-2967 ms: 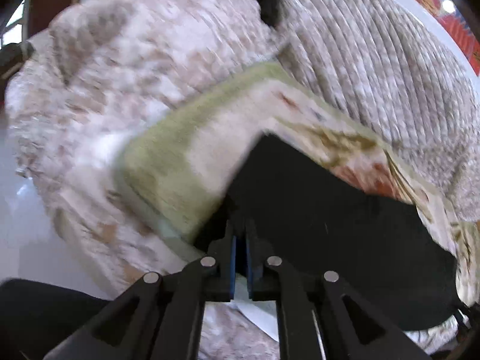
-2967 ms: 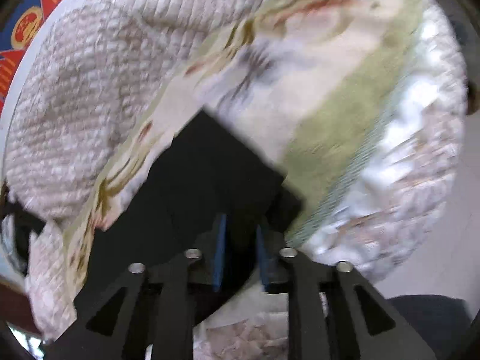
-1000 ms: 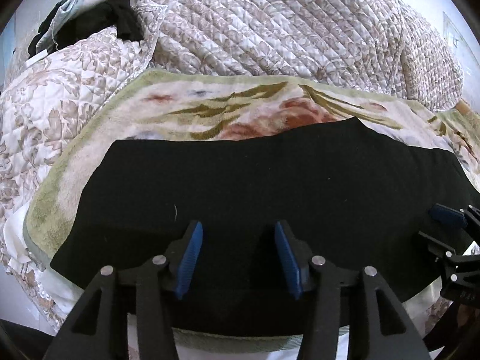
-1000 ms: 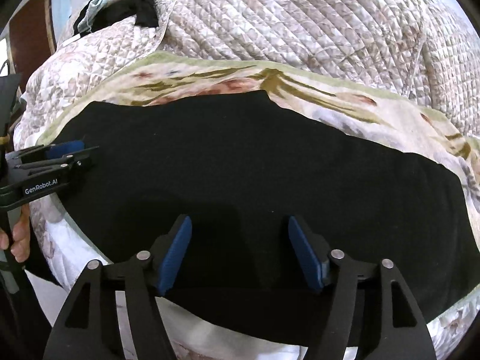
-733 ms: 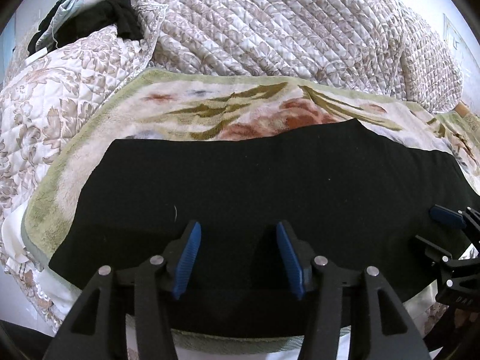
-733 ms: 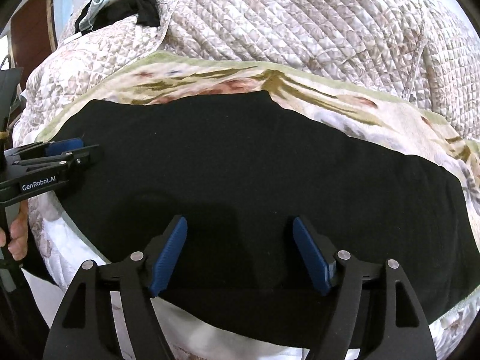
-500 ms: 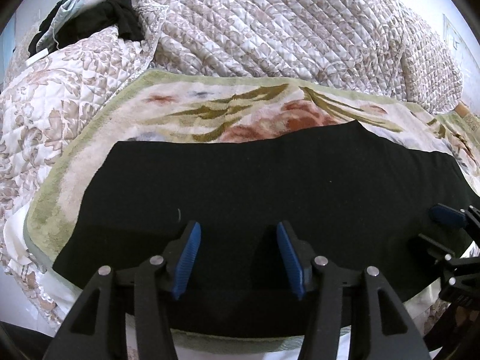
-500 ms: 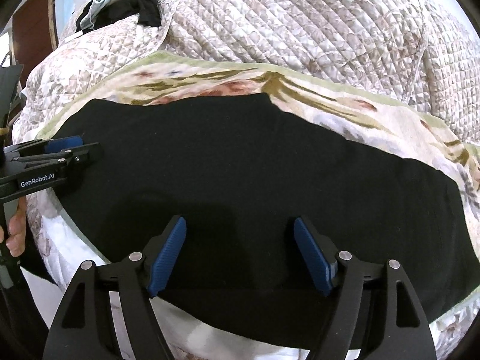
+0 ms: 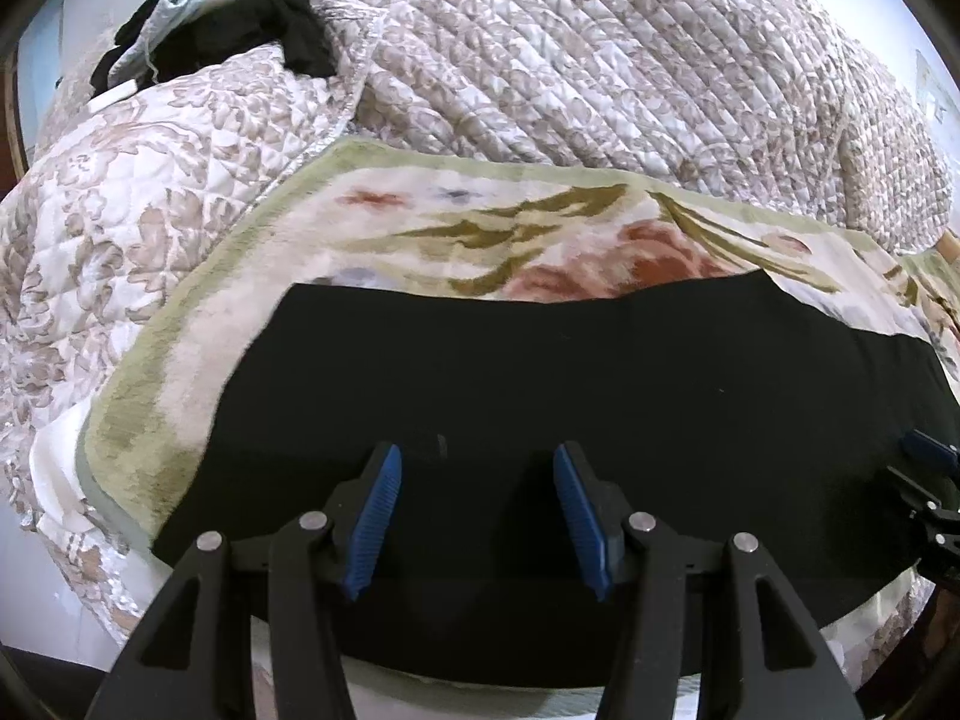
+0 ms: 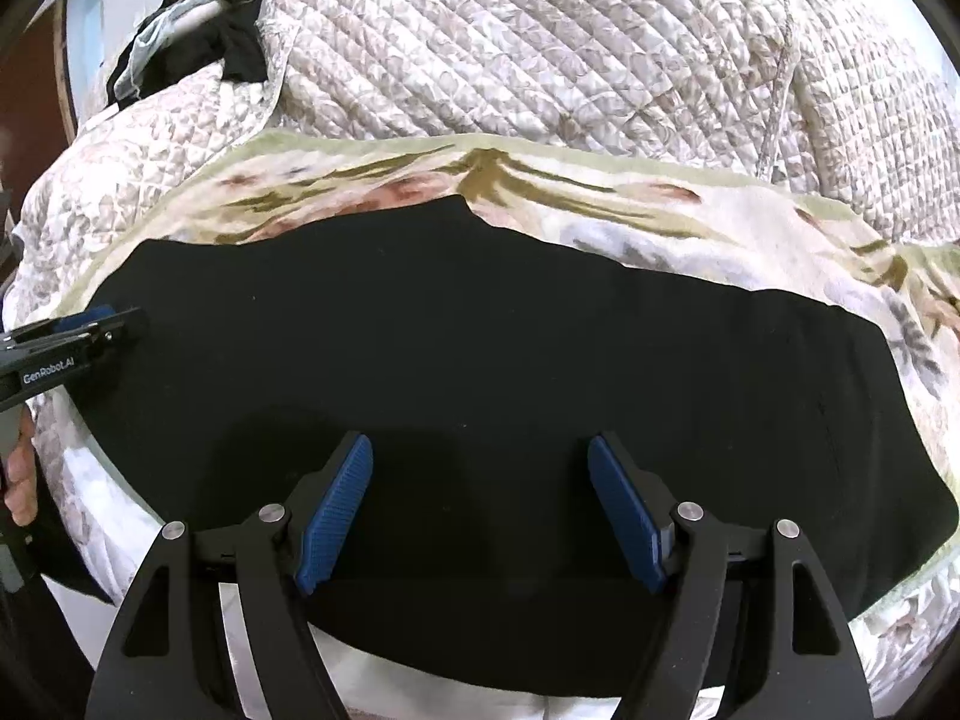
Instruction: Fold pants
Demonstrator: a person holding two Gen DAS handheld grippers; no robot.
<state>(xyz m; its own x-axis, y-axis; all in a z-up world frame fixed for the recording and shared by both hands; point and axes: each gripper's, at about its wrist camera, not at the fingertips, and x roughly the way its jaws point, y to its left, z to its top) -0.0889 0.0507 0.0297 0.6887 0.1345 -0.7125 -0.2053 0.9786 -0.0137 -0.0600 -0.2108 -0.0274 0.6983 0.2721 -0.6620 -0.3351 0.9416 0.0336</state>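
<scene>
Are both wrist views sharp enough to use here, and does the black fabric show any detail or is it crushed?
Left wrist view: sharp, no motion blur; strong fisheye bending at the rim; the pants read as flat black, their folds barely visible, while the floral blanket is evenly lit. Right wrist view: equally sharp; the pants are again near-featureless, with only a faint darker shadow ahead of the right gripper.
</scene>
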